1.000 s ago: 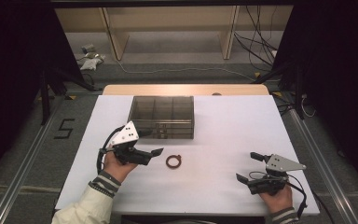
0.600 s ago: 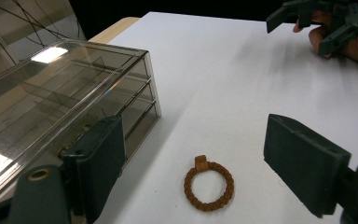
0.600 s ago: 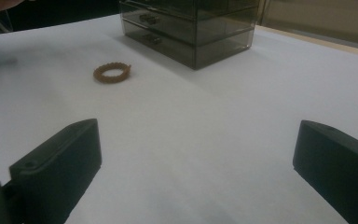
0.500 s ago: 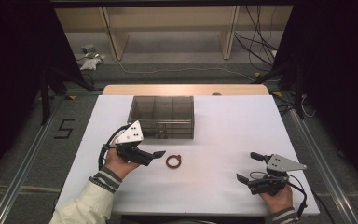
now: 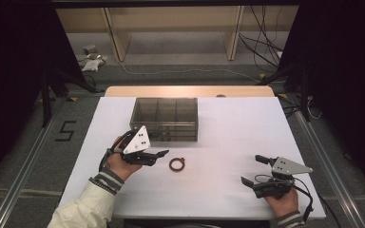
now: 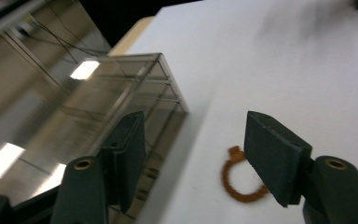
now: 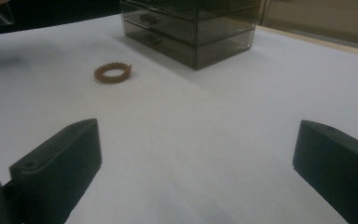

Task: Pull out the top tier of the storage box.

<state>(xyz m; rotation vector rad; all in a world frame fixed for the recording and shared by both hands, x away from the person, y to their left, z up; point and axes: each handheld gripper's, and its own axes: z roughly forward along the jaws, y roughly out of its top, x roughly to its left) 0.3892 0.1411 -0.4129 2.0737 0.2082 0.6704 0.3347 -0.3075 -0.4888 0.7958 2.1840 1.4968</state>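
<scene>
A small brown ring (image 5: 177, 164), beaded in texture with a little tab on its edge, lies flat on the white table (image 5: 228, 128), just beyond the tips of our left gripper (image 5: 160, 154). That gripper's jaws have just been closing and stand half apart, nothing between them. A smoky clear drawer box (image 5: 165, 118) sits close behind. Our right gripper (image 5: 254, 170) rests well apart, jaws wide and holding nothing, with open tabletop between it and the ring.

"5" (image 5: 64, 131) — on floor (image 5: 38, 156).
</scene>
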